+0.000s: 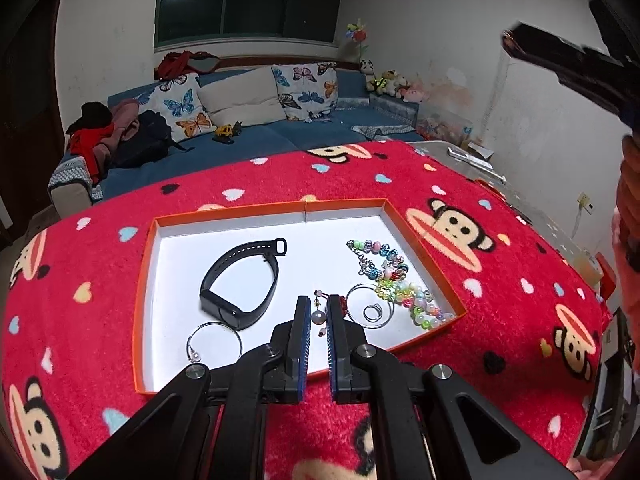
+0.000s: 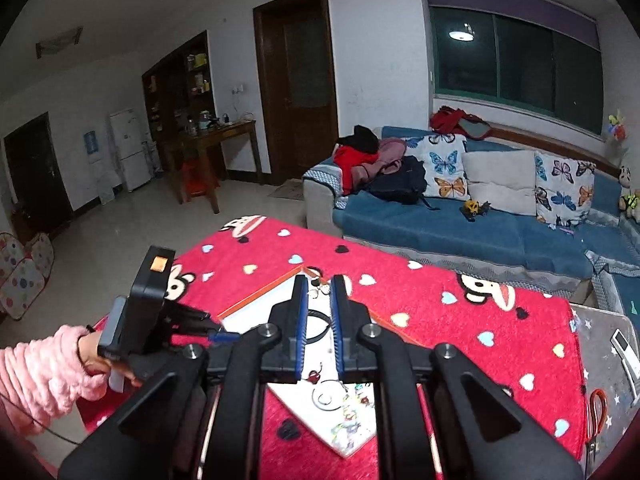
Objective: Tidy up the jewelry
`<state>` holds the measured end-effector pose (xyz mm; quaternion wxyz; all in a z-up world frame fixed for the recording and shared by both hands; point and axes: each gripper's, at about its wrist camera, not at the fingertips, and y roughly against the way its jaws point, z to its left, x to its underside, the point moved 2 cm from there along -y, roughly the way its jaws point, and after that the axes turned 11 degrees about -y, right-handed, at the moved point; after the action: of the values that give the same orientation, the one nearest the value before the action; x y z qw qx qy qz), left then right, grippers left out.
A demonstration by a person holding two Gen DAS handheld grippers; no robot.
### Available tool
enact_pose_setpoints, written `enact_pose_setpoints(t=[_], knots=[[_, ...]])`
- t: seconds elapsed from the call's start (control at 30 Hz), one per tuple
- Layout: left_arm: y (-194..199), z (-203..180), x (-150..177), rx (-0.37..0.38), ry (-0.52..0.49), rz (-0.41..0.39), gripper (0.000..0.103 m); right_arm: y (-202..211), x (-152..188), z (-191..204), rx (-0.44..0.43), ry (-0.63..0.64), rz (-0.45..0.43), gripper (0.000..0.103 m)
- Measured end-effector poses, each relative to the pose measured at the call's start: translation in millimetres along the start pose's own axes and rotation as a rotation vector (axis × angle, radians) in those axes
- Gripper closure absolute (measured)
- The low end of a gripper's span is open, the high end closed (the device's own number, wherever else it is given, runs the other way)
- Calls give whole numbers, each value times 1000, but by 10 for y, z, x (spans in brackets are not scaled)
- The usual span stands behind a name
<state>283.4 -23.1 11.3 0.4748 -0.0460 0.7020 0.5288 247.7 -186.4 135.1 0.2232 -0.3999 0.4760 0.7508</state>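
An orange-rimmed white tray [image 1: 224, 213] lies on the red monkey blanket. In it are a black smart band [image 1: 240, 280], a beaded bracelet [image 1: 380, 262], a pastel bead bracelet [image 1: 420, 304], two silver hoops [image 1: 214, 344] [image 1: 370, 306], a ring [image 1: 373, 313] and a pearl earring [image 1: 319, 317]. My left gripper [image 1: 319, 305] hovers low over the tray's near side, jaws narrowly apart around the pearl earring, not gripping it. My right gripper [image 2: 319, 286] is held above the tray [image 2: 256, 298], jaws slightly apart and empty. The left gripper's body [image 2: 148, 304] shows at the left in the right wrist view.
The red blanket [image 1: 500, 280] covers the table; a grey surface with a remote [image 2: 626, 350] and orange-handled scissors [image 2: 596, 408] lies to the right. A blue sofa [image 1: 280, 132] with butterfly cushions stands behind the table. A pink-sleeved arm [image 2: 44, 372] holds the left gripper.
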Motion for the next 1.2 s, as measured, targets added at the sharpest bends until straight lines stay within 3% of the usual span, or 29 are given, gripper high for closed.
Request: enact_pose_setpoints(t=[0.7, 1.2], knots=[[-439, 126, 242, 18, 15, 100, 96, -645, -157, -213, 60, -3, 64, 92], [-600, 106, 311, 14, -6, 147, 95, -1206, 290, -398, 66, -68, 208, 91]])
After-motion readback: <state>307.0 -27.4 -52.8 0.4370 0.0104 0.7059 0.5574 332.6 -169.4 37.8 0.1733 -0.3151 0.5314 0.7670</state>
